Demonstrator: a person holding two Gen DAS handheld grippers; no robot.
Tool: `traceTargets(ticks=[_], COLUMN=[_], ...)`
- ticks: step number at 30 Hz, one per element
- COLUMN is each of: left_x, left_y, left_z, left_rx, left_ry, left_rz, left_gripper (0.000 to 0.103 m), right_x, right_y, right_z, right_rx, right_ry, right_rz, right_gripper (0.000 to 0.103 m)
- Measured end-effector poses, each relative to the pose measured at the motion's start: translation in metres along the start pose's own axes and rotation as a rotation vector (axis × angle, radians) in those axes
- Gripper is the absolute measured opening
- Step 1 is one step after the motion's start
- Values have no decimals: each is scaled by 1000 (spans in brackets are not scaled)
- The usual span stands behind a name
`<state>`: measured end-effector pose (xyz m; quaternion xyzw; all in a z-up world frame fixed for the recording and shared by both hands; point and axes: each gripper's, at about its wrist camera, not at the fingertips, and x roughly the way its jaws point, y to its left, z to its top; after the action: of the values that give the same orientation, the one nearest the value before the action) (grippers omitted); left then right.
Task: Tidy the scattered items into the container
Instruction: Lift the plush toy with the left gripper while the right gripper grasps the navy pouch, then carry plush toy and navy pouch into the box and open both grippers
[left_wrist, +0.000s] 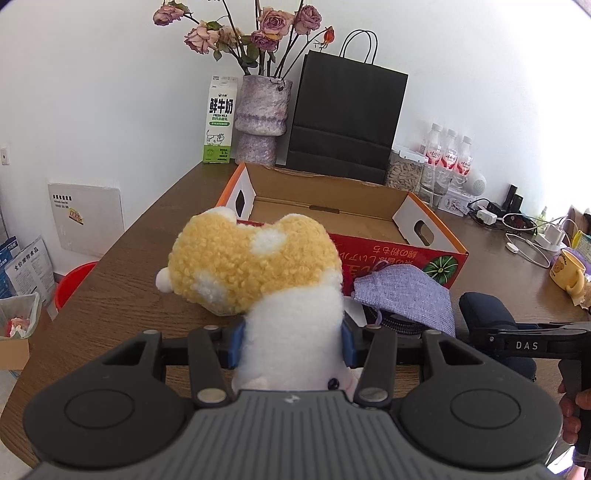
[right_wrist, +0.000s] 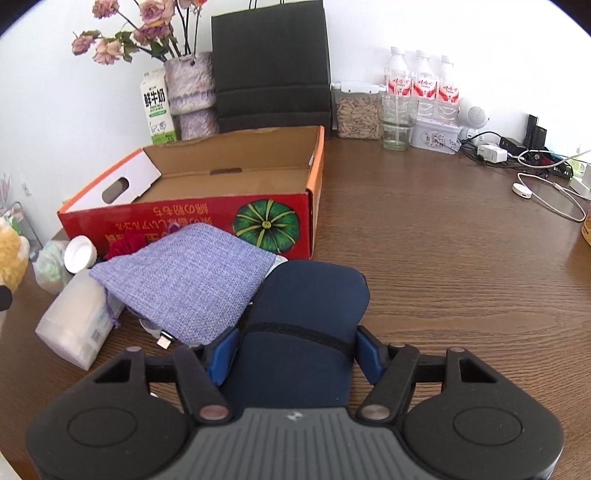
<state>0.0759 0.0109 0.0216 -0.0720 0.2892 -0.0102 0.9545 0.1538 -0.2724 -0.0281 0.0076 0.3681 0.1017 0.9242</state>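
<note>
A: Left gripper (left_wrist: 291, 343) clamped on a plush toy (left_wrist: 255, 266): curly yellow fleece with white patches, a white snout, blue fingers (left_wrist: 235, 345) pressed into its white body. Held up just in front of the cardboard box (left_wrist: 332, 206), a bit above the tabletop (left_wrist: 122, 266).

B: Right gripper (right_wrist: 293, 350) around a navy pouch (right_wrist: 314, 302) with 1 black band across it. Lying flat on the tabletop, just in front of the box's near right corner. Fingers (right_wrist: 369, 354) close against both sides; touching on the left, on the right hard to tell. No real squeeze seen in the fabric.

A: Box itself: red front wall with a green pumpkin print and upside-down lettering, orange edges, brown inside, nothing visible in it.

B: Beside the pouch, a lilac woven bag (right_wrist: 188, 284), overlapping its left edge. Farther left, a frosted plastic bottle (right_wrist: 77, 314) on its side with a white cap, touching the bag.

A: Behind the box: black paper bag (left_wrist: 347, 118), vase of dried roses (left_wrist: 260, 118), milk carton (left_wrist: 219, 122).
</note>
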Motion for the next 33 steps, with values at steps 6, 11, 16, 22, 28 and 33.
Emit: traceTargets(ticks=[6,11,16,22,28,33], left_x=[1,5,18,43,81,135], left_y=[0,-5,-11,-21,-30,-32], left_z=[9,27,49,82,111,118], left_rx=[2,10,-20,-33,-22,-22], left_ry=[-21,-61,-108,-145,-179,-151], left_rz=[1,-11,-33,-35,3,87], left_gripper=[49,49,49,49,49,49], right_x=[-21,-30,-27,-10,22,65], right_y=[4,13,24,43,58,68], right_z=[10,32,62,98,131,141], right_rx=[-10,-23,-16,-24,4,38], right_ry=[-85,-167,-253,-318,-363,-358], right_rz=[21,54,94,126,151,167], right_gripper=[66,66,66,66,66,66])
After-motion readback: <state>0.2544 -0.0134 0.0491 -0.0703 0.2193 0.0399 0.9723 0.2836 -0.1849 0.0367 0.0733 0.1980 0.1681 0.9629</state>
